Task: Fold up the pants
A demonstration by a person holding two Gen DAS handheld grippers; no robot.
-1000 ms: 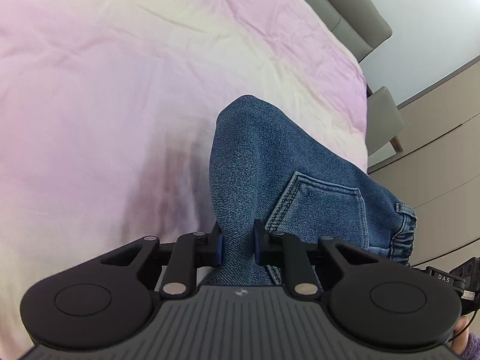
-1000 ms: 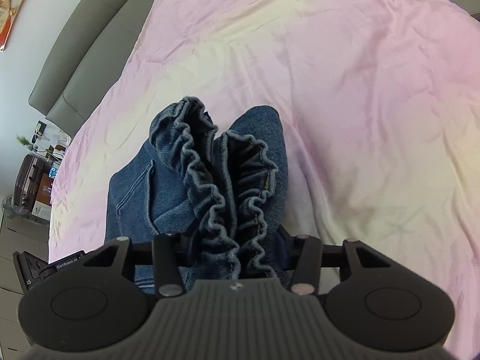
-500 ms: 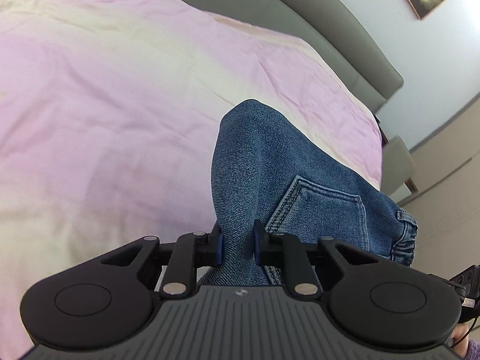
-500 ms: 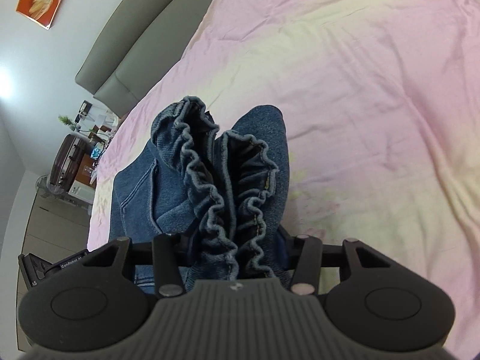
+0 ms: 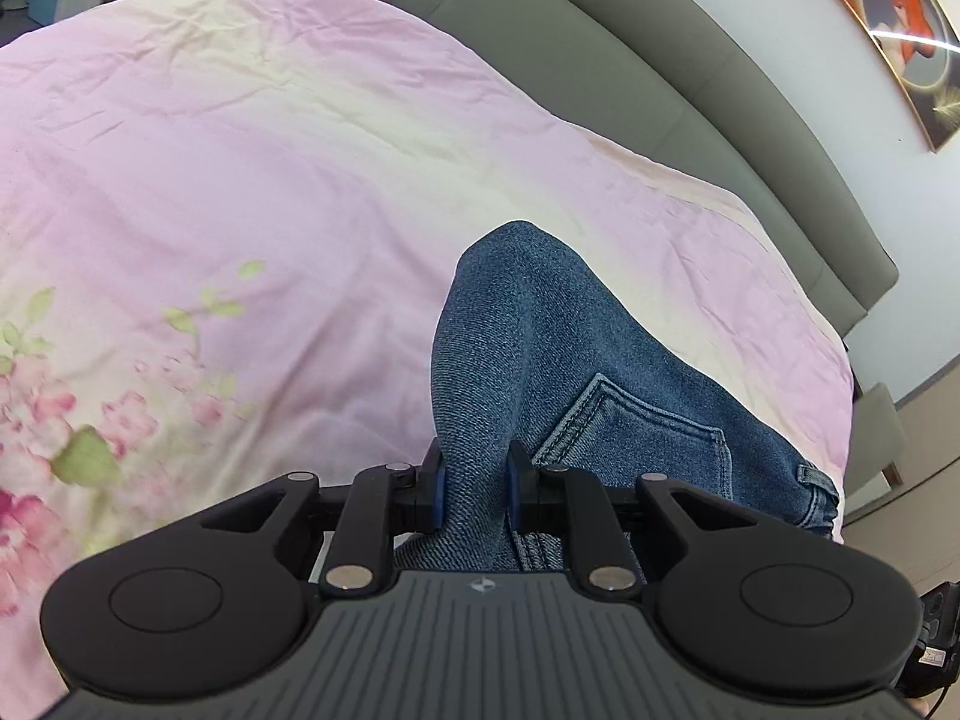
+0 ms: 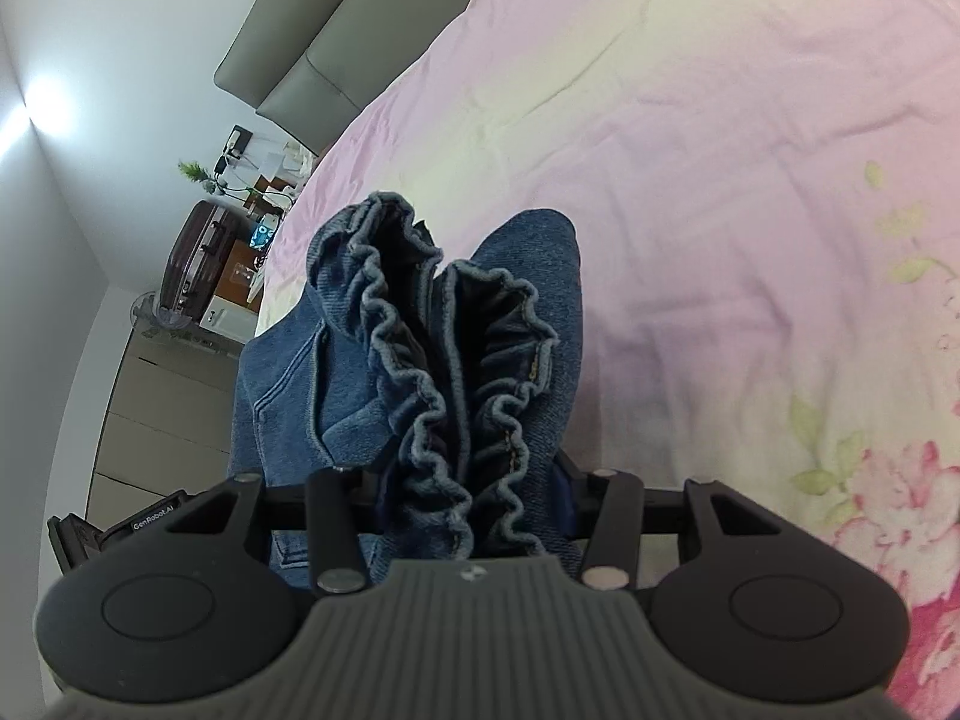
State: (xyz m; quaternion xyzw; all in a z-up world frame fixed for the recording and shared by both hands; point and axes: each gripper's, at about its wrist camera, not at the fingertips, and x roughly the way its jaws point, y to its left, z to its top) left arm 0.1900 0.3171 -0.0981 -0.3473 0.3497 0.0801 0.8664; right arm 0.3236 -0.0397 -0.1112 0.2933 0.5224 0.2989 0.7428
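Observation:
Blue denim pants (image 5: 540, 354) hang between my two grippers above a pink bedspread (image 5: 240, 192). My left gripper (image 5: 471, 483) is shut on a fold of denim beside a back pocket (image 5: 648, 450). In the right wrist view the pants (image 6: 534, 312) show their gathered elastic waistband (image 6: 432, 372), bunched in several layers. My right gripper (image 6: 474, 504) is shut on that thick bunch, and the cloth hides its pads. The other gripper's black body (image 6: 120, 531) peeks in at the lower left of the right wrist view.
A grey padded headboard (image 5: 690, 60) runs along the far side of the bed. Floral print (image 6: 888, 492) marks the bedspread near me. A framed picture (image 5: 900, 30) hangs on the wall. A dark suitcase (image 6: 192, 258) and a cluttered cabinet (image 6: 162, 396) stand beside the bed.
Both grippers have swept sideways across the bed with the pants still held. The headboard, wall and floral print have come into view. Neither grip has changed.

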